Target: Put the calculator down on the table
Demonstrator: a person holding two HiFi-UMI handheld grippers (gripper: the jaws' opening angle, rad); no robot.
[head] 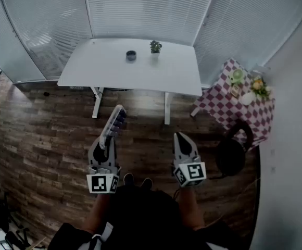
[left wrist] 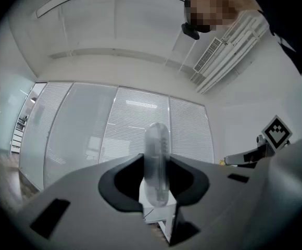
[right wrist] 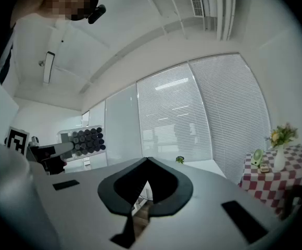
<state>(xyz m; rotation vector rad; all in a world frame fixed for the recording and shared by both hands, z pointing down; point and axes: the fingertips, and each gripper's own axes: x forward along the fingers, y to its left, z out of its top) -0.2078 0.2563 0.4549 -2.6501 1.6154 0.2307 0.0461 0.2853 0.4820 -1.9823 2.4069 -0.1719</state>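
Item: calculator (head: 114, 123), pinched edge-on in the left hand-held gripper (head: 106, 145), well short of the bench (head: 104, 69). Right hand-held gripper (head: 181, 139): pressed together, empty.
Handling, advised: carry forward, lay flat on bare top, clear of dark cup (head: 131, 55) and plant (head: 155, 47).
Room: plank floor (head: 47, 134), blinds (head: 140, 9), checked side table (head: 224, 100).

This looks like an office room. Glass walls are hung with white blinds (head: 140, 9), and a plain white table (head: 114, 72) with a small plant (head: 155, 47) on it stands on a wood-plank floor (head: 47, 134). Overhead are a strip light (left wrist: 57, 2) and an air vent (left wrist: 210, 60). A side table with a checked cloth (head: 221, 100) holds flowers (head: 259, 86).
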